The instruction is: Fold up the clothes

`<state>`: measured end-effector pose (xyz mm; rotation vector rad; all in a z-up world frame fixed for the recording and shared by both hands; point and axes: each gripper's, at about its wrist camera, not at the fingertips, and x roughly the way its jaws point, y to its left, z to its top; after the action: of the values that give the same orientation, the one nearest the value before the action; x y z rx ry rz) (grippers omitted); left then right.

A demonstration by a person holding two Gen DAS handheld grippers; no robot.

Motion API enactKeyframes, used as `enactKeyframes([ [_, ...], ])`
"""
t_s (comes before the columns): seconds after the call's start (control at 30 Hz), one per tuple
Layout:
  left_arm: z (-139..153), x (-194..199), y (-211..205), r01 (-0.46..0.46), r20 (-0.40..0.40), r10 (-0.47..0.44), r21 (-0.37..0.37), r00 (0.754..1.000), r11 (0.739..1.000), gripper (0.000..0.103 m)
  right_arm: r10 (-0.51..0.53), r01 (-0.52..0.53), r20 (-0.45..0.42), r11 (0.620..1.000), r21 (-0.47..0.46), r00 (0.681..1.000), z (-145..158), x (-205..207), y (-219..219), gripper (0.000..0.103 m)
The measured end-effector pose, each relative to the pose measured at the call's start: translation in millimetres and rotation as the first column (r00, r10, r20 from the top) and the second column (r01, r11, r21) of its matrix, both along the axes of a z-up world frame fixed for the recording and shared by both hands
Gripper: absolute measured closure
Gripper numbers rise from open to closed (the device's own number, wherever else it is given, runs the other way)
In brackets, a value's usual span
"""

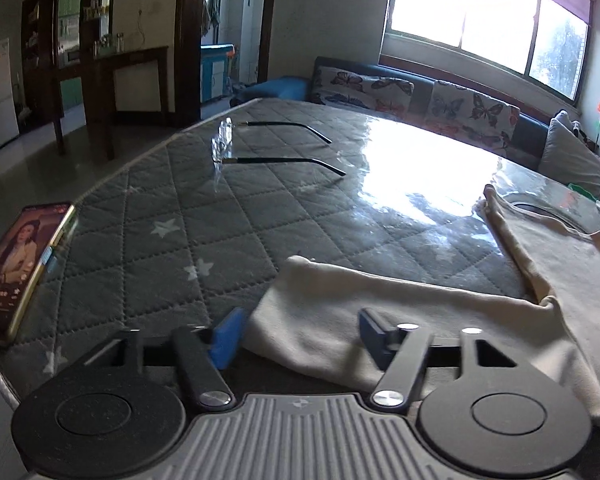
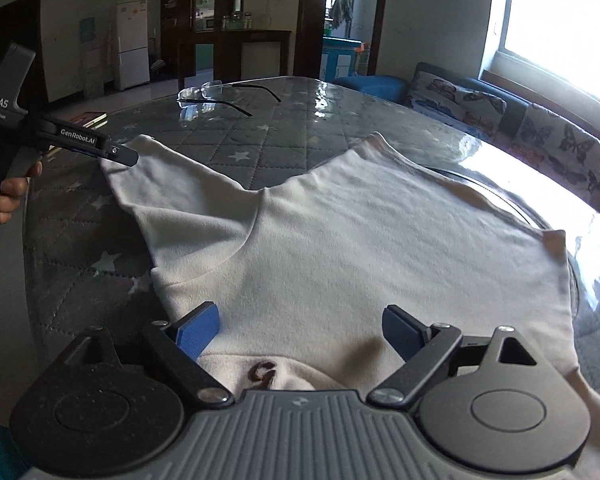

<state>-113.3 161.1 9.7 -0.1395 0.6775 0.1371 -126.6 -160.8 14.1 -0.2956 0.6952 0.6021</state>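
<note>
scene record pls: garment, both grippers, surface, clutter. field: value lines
garment: cream shirt, spread flat, one sleeve stretched out sideways
left gripper: jaws open, at the sleeve end
right gripper: jaws open, over the shirt body
surface: table with grey quilted star-print cover under clear film
clutter: eyeglasses, temples unfolded; phone at the table edge, screen lit

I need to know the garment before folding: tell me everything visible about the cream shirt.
The cream soft-knit long-sleeved shirt lies spread flat on the grey quilted star-print table cover, one sleeve stretched out sideways. Its fabric looks smooth, barely creased, with a small dark mark near the neck. The left tongs sit at the sleeve cuff; the right tongs stand open over the collar end.
</note>
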Motion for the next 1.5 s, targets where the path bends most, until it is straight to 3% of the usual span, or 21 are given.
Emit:
enactKeyframes([
  [0.07, 0.7, 1.6, 4.5, -0.016, 0.004, 0.016, 0.003, 1.0, 1.0, 0.081, -0.007, 0.007, -0.006, 1.0, 0.006, 1.0, -0.7, 0.1, 0.0, 0.012],
  [0.17, 2.2, 4.3, 11.8, -0.041, 0.014, 0.041, 0.008, 0.999, 0.999, 0.092, -0.012, 0.012, -0.018, 1.0, 0.017, 1.0, -1.2, -2.9, -0.8, 0.012],
  [0.43, 1.1, 24.3, 8.8, -0.034, 0.024, 0.032, 0.107, 0.999, 0.994, 0.092, -0.021, 0.022, -0.037, 0.999, 0.03, 0.999, -1.8, -11.5, -5.5, 0.012],
  [0.67, 0.8, 35.1, 12.4, -0.039, 0.02, 0.037, 0.121, 0.999, 0.992, 0.092, -0.026, 0.027, -0.025, 0.998, 0.049, 0.999, 1.9, -21.9, -11.3, 0.012],
  [0.9, 3.8, 35.5, 14.6, -0.047, 0.014, 0.045, 0.11, 0.999, 0.993, 0.079, -0.083, 0.083, -0.003, 0.991, 0.103, 0.997, 18.7, -28.7, -41.8, 0.012],
  [1.03, 11.3, 35.1, 12.7, -0.052, 0.025, 0.049, 0.104, 0.998, 0.993, 0.066, -0.122, 0.131, -0.085, 0.985, 0.11, 0.989, 10.1, -32.0, -60.8, 0.012],
  [1.13, 20.6, 31.8, 4.5, -0.033, 0.046, 0.028, 0.106, 0.999, 0.994, 0.055, -0.11, 0.119, -0.095, 0.987, 0.106, 0.989, 8.7, -41.3, -66.2, 0.013],
  [1.33, 37.7, 28.8, -31.2, 0.093, 0.075, -0.097, 0.06, 0.992, 0.994, 0.046, -0.072, 0.082, -0.064, 0.984, 0.161, 0.995, 25.9, -47.2, -69.7, 0.013],
  [1.5, 45.0, 28.1, -75.1, 0.242, 0.082, -0.244, 0.042, 0.966, 0.969, 0.041, 0.005, 0.019, -0.129, 0.984, 0.178, 0.992, 19.9, -42.9, -57.3, 0.017],
])
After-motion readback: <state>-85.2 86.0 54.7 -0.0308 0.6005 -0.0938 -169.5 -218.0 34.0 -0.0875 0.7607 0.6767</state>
